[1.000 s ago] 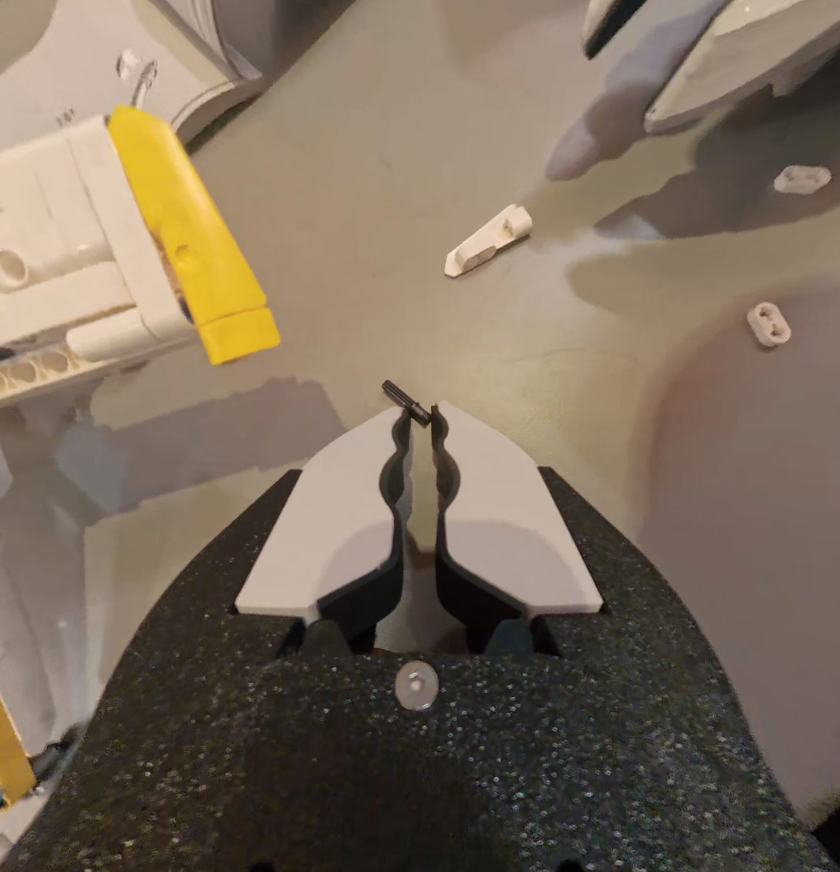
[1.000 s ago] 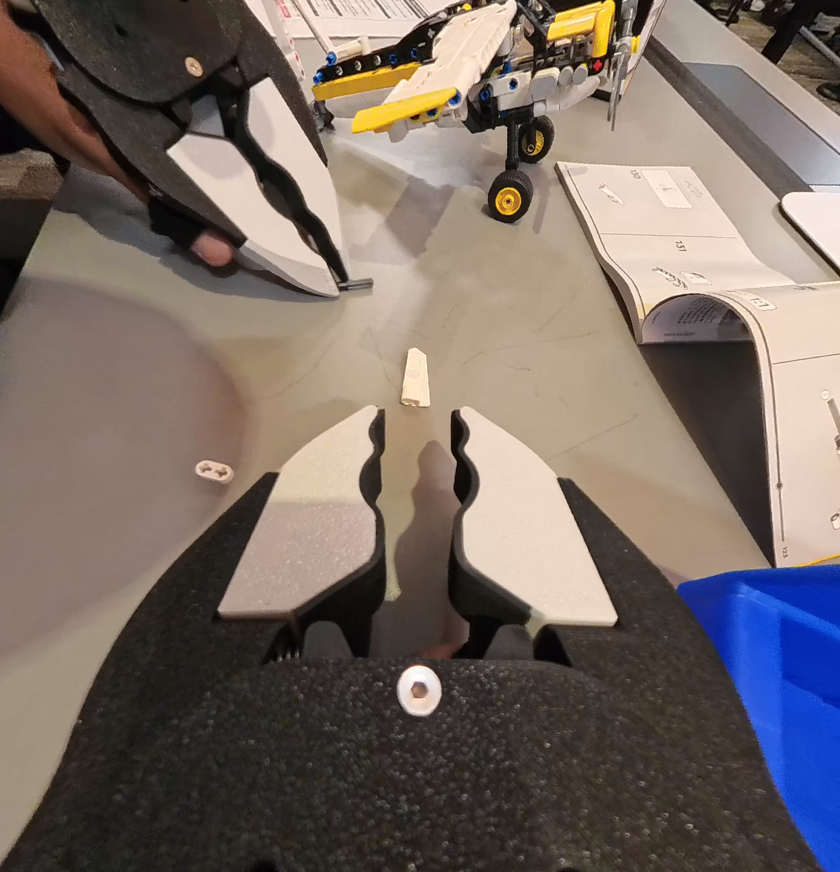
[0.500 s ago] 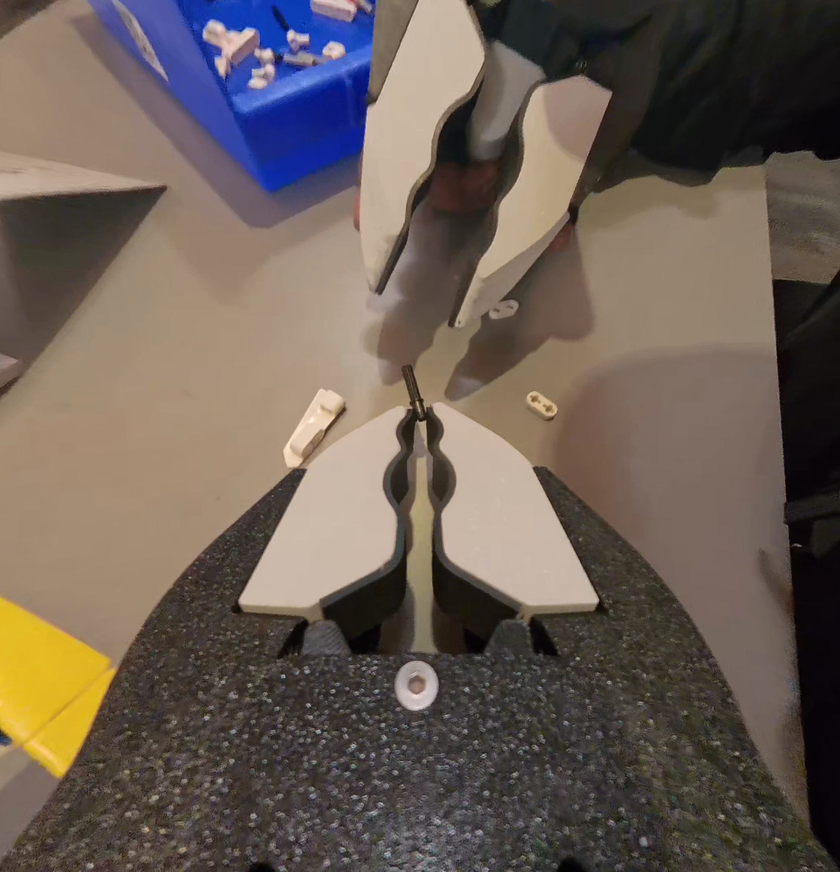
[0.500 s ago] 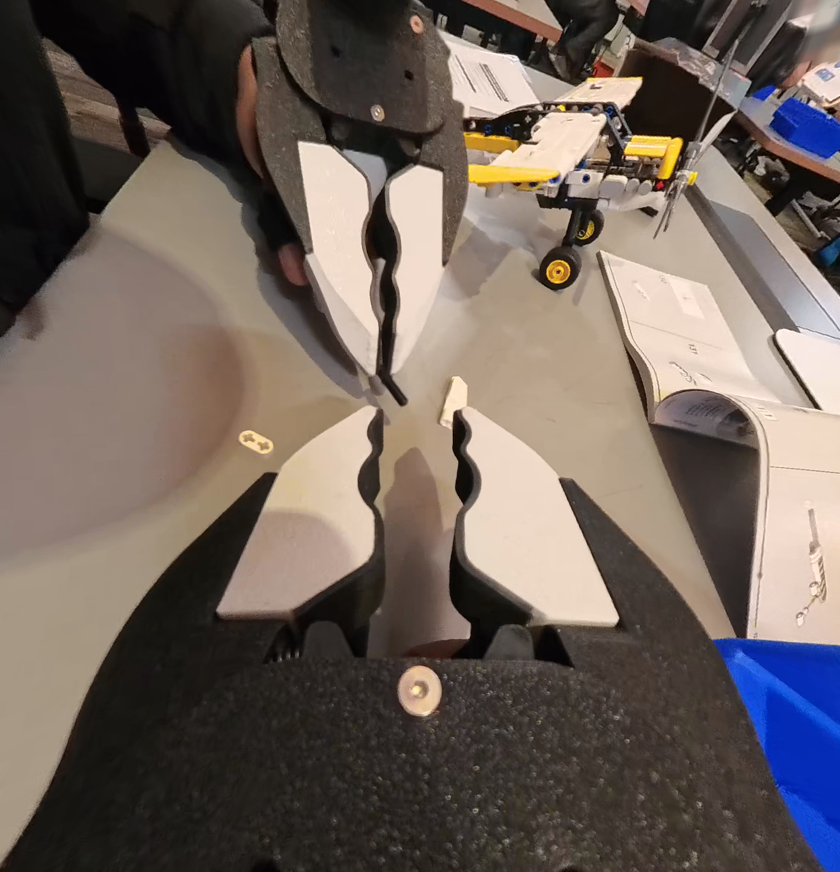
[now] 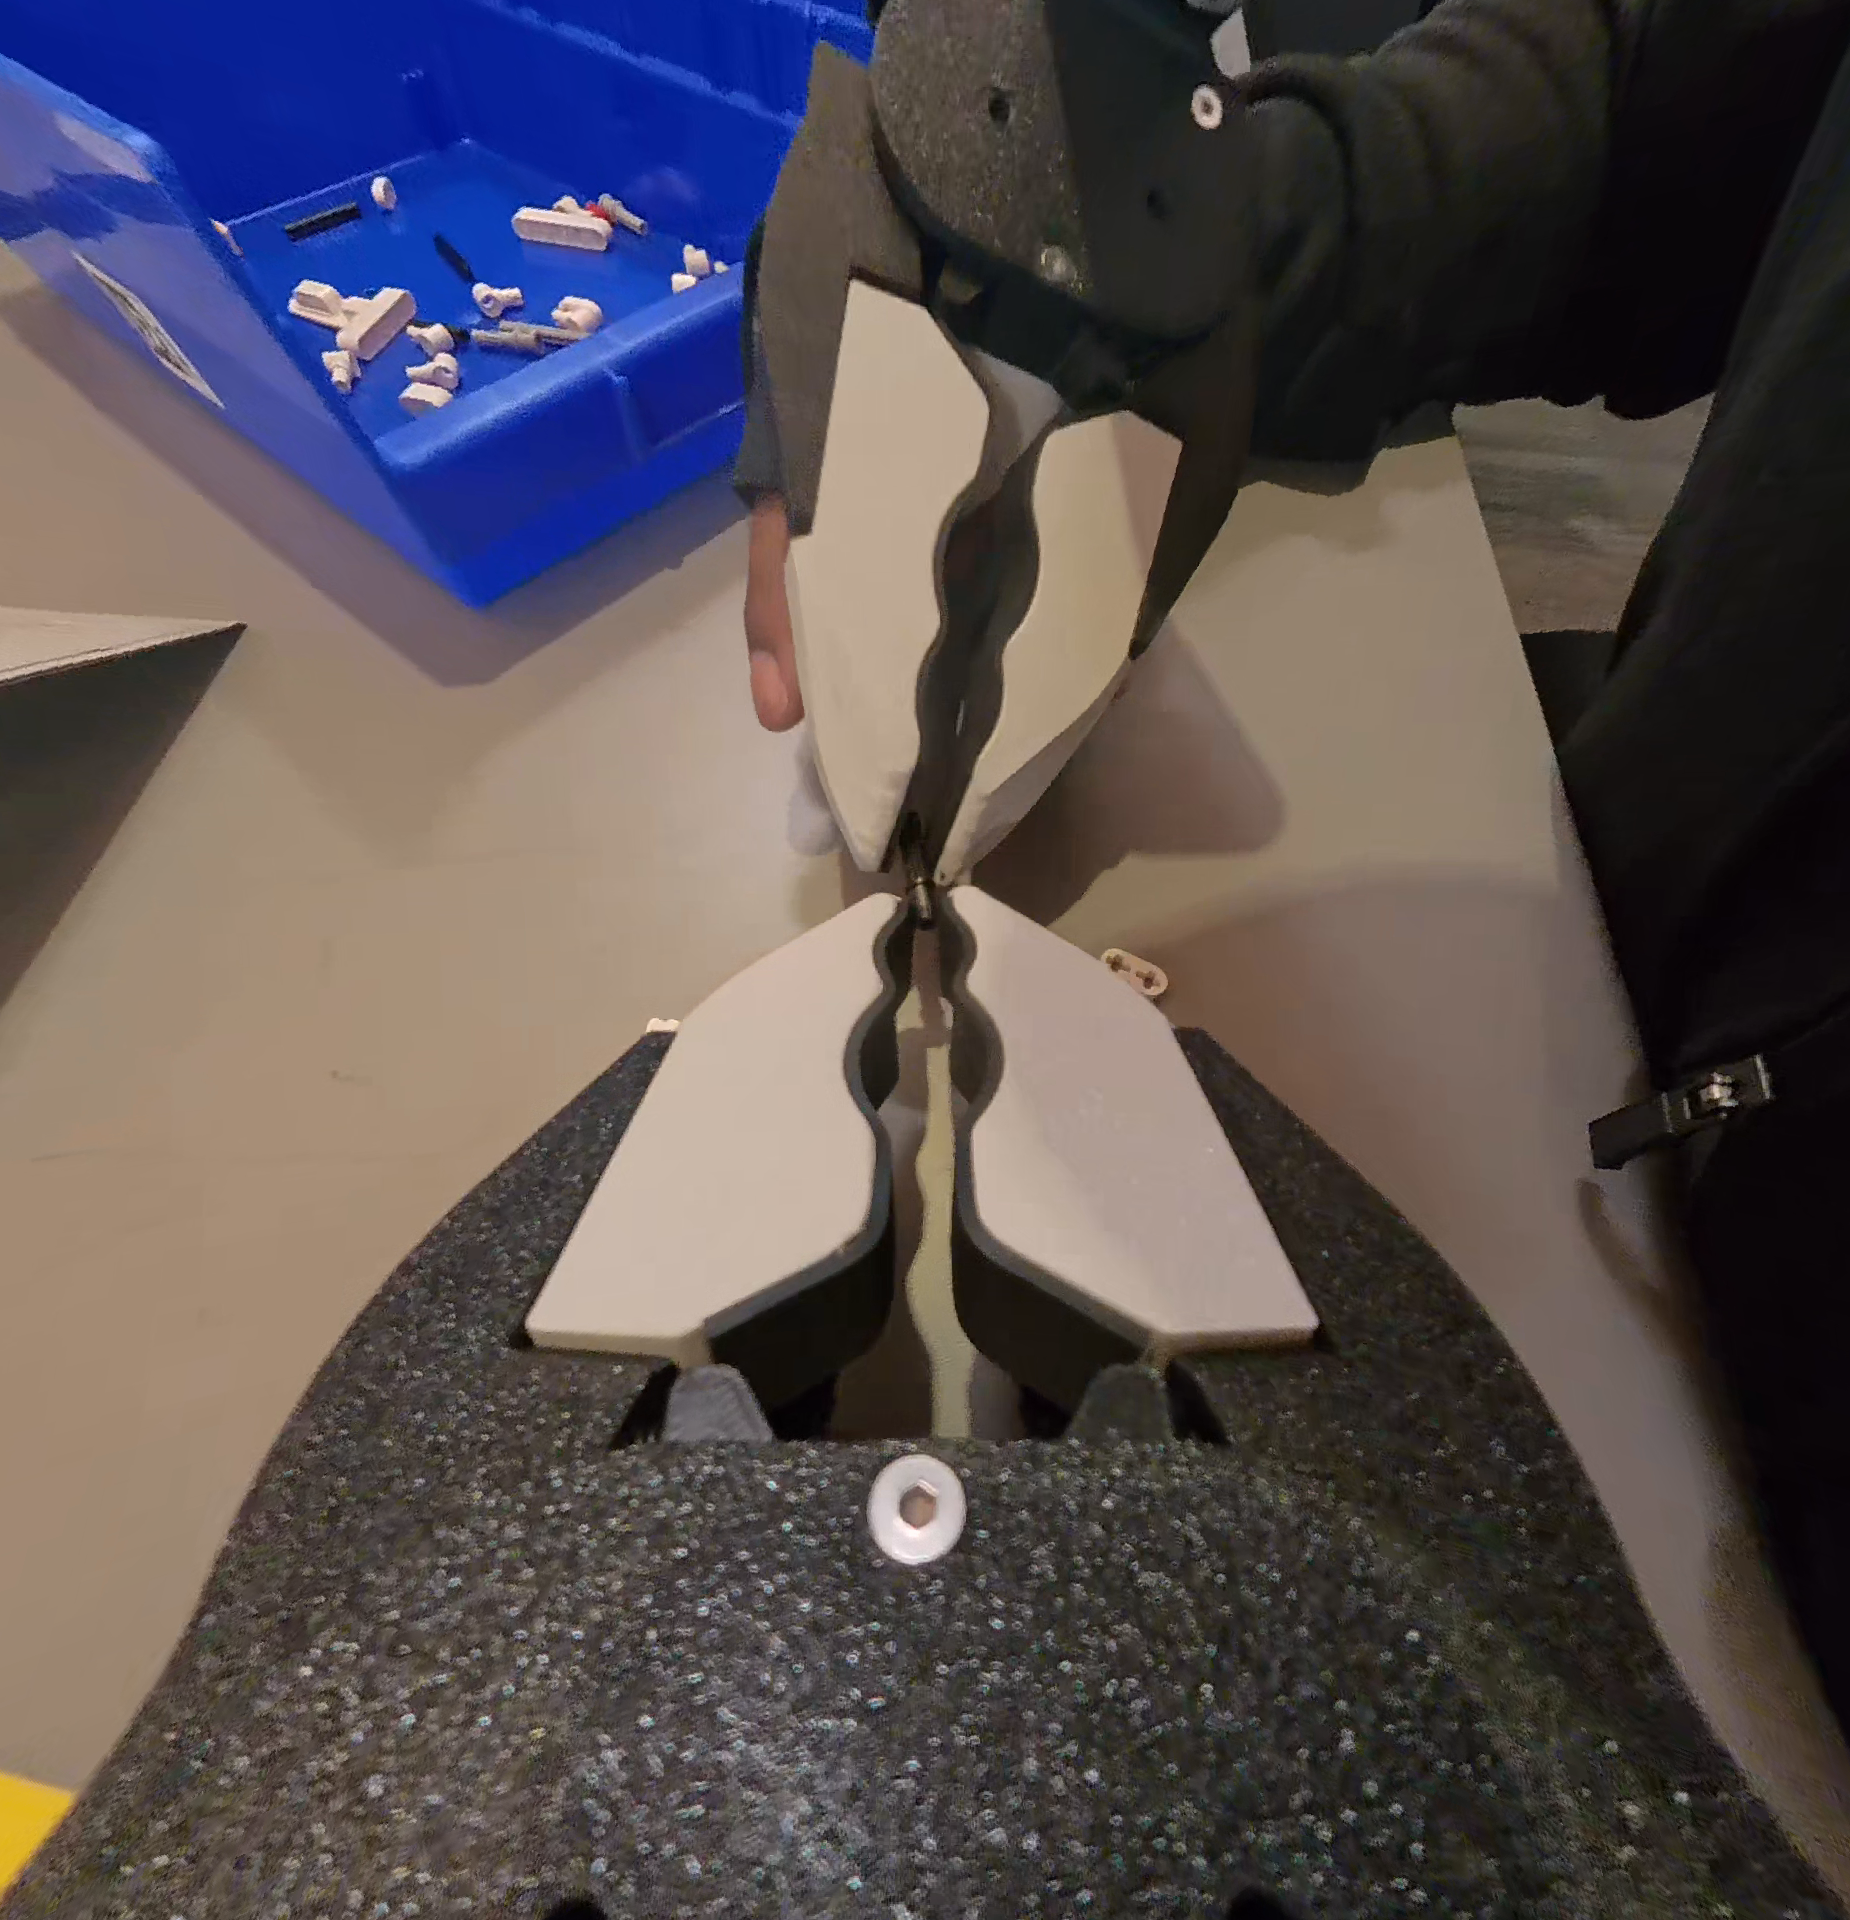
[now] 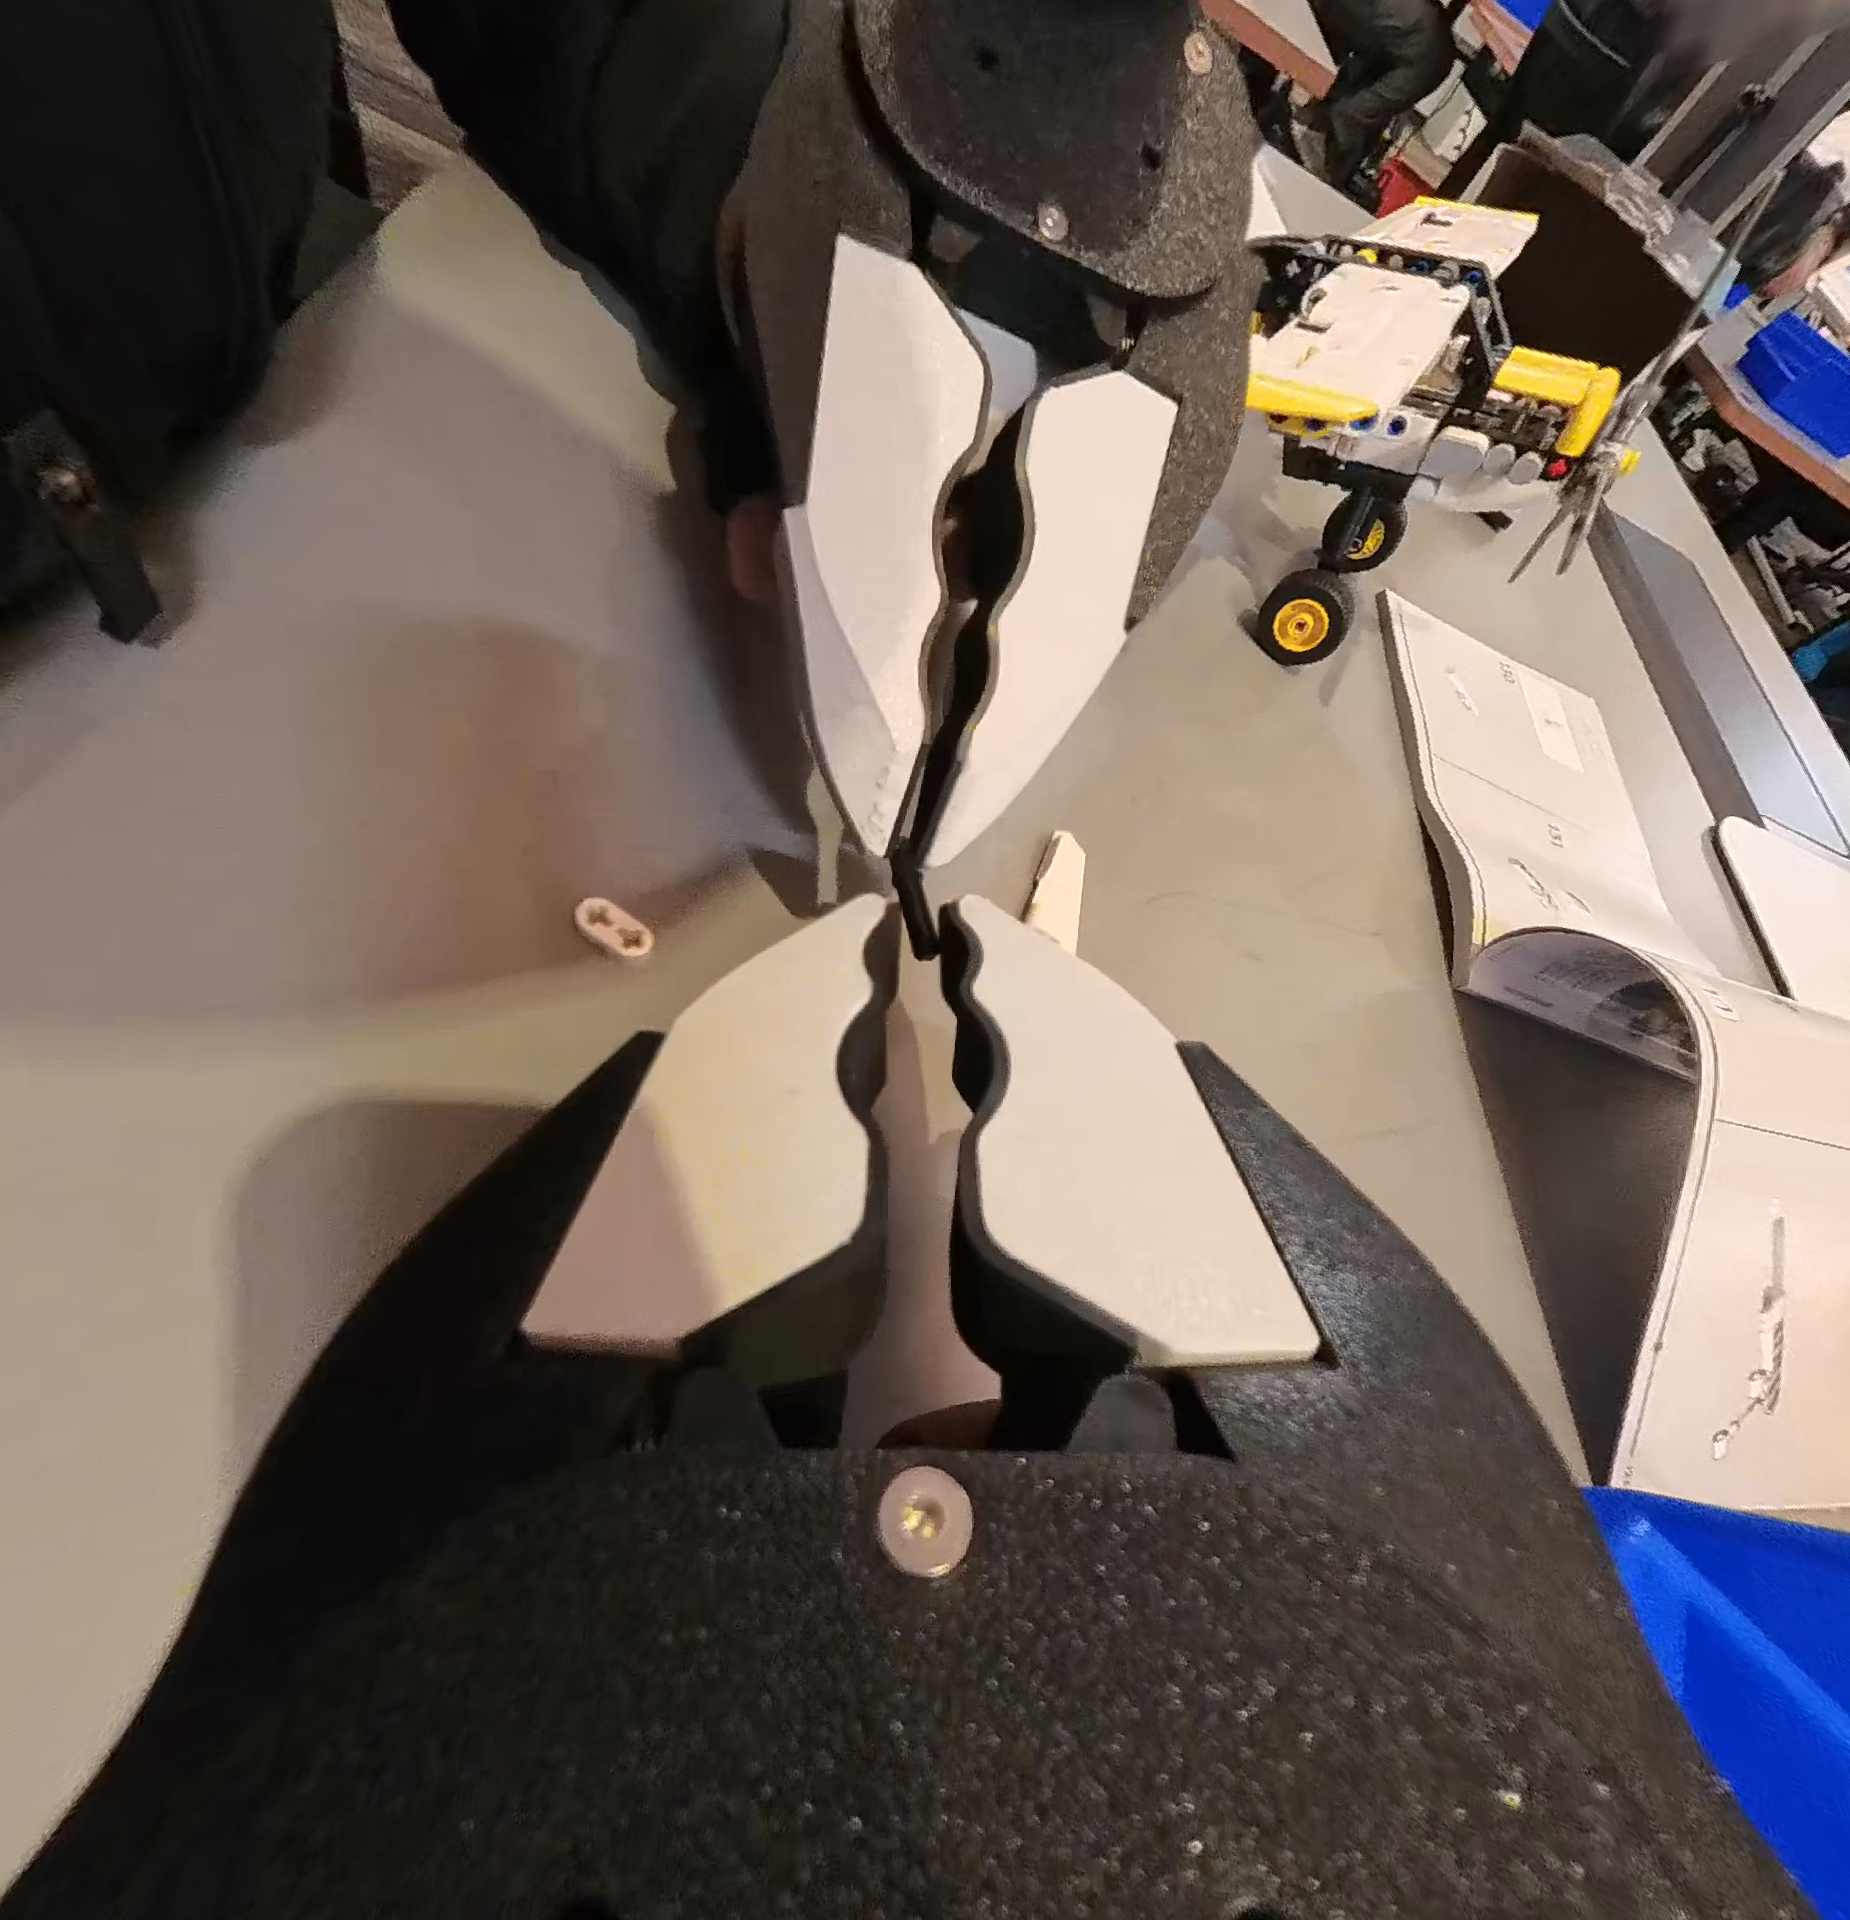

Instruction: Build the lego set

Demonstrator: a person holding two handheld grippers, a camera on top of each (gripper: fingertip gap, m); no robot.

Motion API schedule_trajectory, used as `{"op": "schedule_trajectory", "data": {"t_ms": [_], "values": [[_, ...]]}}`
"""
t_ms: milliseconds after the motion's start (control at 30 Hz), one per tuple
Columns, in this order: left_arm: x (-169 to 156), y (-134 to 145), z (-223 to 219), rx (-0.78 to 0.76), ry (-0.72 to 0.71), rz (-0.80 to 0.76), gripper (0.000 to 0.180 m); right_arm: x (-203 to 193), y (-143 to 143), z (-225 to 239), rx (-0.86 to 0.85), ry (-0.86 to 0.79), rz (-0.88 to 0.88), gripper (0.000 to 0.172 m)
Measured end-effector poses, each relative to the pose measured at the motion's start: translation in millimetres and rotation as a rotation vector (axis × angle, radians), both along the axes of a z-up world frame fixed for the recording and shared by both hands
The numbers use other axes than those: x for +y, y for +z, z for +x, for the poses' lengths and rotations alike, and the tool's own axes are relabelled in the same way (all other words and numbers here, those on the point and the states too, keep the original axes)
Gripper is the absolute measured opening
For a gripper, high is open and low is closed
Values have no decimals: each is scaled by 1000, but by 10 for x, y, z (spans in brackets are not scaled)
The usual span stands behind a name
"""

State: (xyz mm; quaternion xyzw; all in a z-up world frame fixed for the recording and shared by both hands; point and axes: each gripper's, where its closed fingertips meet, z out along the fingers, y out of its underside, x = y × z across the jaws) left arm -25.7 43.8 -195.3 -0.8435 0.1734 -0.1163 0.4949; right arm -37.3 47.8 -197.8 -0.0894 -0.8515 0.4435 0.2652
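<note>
Your right gripper (image 6: 919, 914) has narrowed its fingers onto the black pin (image 5: 919, 896) at frame centre, pinched by your left gripper (image 5: 921, 912); twisting either could drop it.

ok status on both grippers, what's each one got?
Left gripper shut on small black pin. Right gripper closed on the pin's other end, tip to tip above the table. Two-hole white piece lies loose nearby, nothing between.
</note>
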Motion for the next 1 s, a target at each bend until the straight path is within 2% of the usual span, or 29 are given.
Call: {"op": "schedule_trajectory", "data": {"t_ms": [133,200,433,567,600,667,733,800,1000], "values": [[28,60,-79,-33,55,36,6,6,9,-45,1,-32,-4,4],[50,158,-100,-74,75,95,14,12,31,-55,4,-38,-20,4],[39,608,60,-368,42,312,10,50,80,-97,-9,-64,-62,4],[100,919,6,-561,158,475,10,67,71,-120,-16,-80,-58,4],[111,978,-38,-594,200,513,15,68,70,-121,-17,-81,-58,4],[98,1098,-110,-596,258,620,23,69,65,-129,-21,-86,-55,4],[10,1302,-77,-570,218,775,15,65,62,-132,-22,-87,-54,4],[-7,1419,-137,-540,248,860,11,66,67,-141,-18,-92,-57,4],[75,1331,-398,-582,361,859,16,53,111,-148,27,-104,-59,4]]}}
